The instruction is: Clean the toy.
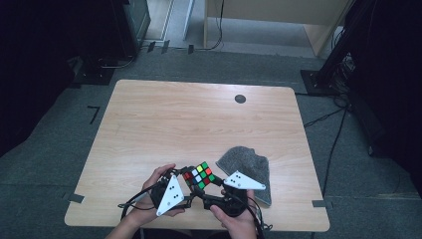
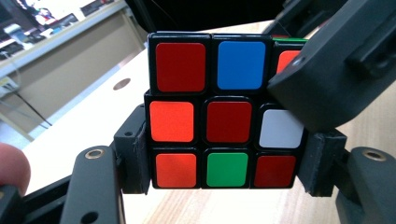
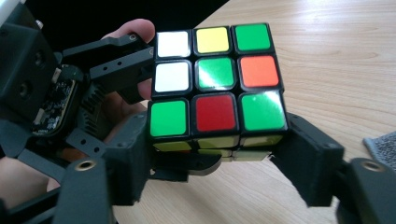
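Note:
A scrambled Rubik's cube (image 1: 200,174) hangs just above the near edge of the wooden table (image 1: 199,119), between the two grippers. My left gripper (image 1: 189,178) comes in from the left. In the left gripper view it (image 2: 224,170) is shut on the cube (image 2: 224,121), with pads pressing the bottom row from both sides. My right gripper (image 1: 213,183) comes in from the right. Its jaws (image 3: 217,154) flank the cube's (image 3: 215,79) lowest layer, and a slight gap shows at the right pad. A hand holds each gripper.
A grey knitted cloth (image 1: 246,167) lies on the table just right of the cube, close to the right gripper. A small dark round disc (image 1: 240,98) sits in the table top near the far edge. Cables trail off the table's near side.

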Demonstrator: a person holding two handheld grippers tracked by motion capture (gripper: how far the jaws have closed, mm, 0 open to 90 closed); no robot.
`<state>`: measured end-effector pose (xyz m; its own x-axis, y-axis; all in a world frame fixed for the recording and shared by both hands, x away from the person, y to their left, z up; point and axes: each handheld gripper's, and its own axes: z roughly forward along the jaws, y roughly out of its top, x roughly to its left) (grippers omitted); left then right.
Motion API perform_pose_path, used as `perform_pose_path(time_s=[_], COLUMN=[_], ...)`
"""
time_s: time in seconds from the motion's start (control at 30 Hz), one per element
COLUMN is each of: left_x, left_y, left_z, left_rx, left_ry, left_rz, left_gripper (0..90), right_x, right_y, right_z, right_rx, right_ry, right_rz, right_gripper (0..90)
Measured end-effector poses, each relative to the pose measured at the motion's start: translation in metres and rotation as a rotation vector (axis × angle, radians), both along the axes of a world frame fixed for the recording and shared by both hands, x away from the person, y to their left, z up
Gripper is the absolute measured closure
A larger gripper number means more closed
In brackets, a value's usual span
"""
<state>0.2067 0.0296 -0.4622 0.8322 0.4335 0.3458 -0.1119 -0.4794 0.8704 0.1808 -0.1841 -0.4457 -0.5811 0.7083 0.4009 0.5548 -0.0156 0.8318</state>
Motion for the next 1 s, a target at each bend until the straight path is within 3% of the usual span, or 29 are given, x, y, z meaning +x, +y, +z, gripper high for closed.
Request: perform_pose_path(time_s=[0.07,0.17,0.27,0.37,0.4,0.43,0.5,0.67,0.7,0.77,0.87,0.97,1.0], left_x=[0.002,0.007,0.012,0.020,0.023,0.025,0.028,0.027,0.027,0.026,0.028,0.030,0.031], left_y=[0.002,0.006,0.013,0.024,0.028,0.032,0.035,0.037,0.037,0.037,0.038,0.041,0.042], left_z=[-0.001,-0.002,0.001,0.004,0.006,0.007,0.008,0.007,0.007,0.007,0.005,0.006,0.007], left_rx=[0.000,-0.024,-0.047,-0.098,-0.121,-0.138,-0.150,-0.147,-0.147,-0.150,-0.164,-0.184,-0.193], left_ry=[0.012,0.051,0.085,0.149,0.181,0.199,0.208,0.205,0.207,0.209,0.223,0.237,0.244], left_rz=[0.017,0.033,0.041,0.036,0.028,0.033,0.053,0.045,0.039,0.034,0.037,0.049,0.052], left_gripper=[34.3,34.3,34.3,34.3,34.3,34.3,34.3,34.3,34.4,34.3,34.3,34.2,34.2], right_x=[0.000,0.003,0.007,0.013,0.016,0.019,0.027,0.039,0.041,0.042,0.044,0.046,0.046], right_y=[-0.003,-0.015,-0.035,-0.058,-0.064,-0.070,-0.080,-0.088,-0.090,-0.094,-0.099,-0.101,-0.101], right_z=[0.003,0.009,0.017,0.014,0.010,0.004,-0.009,-0.040,-0.044,-0.051,-0.058,-0.065,-0.066], right_rx=[0.011,0.094,0.101,-0.049,-0.080,-0.078,-0.077,-0.296,-0.317,-0.301,-0.361,-0.404,-0.398], right_ry=[-0.006,0.001,-0.040,-0.092,-0.088,-0.064,-0.010,0.043,0.049,0.072,0.062,0.084,0.089], right_rz=[0.013,0.021,-0.051,-0.208,-0.239,-0.256,-0.292,-0.426,-0.443,-0.458,-0.463,-0.427,-0.422], right_gripper=[24.7,20.2,21.1,23.6,23.4,23.4,23.4,29.0,31.8,41.3,53.8,58.7,59.6])
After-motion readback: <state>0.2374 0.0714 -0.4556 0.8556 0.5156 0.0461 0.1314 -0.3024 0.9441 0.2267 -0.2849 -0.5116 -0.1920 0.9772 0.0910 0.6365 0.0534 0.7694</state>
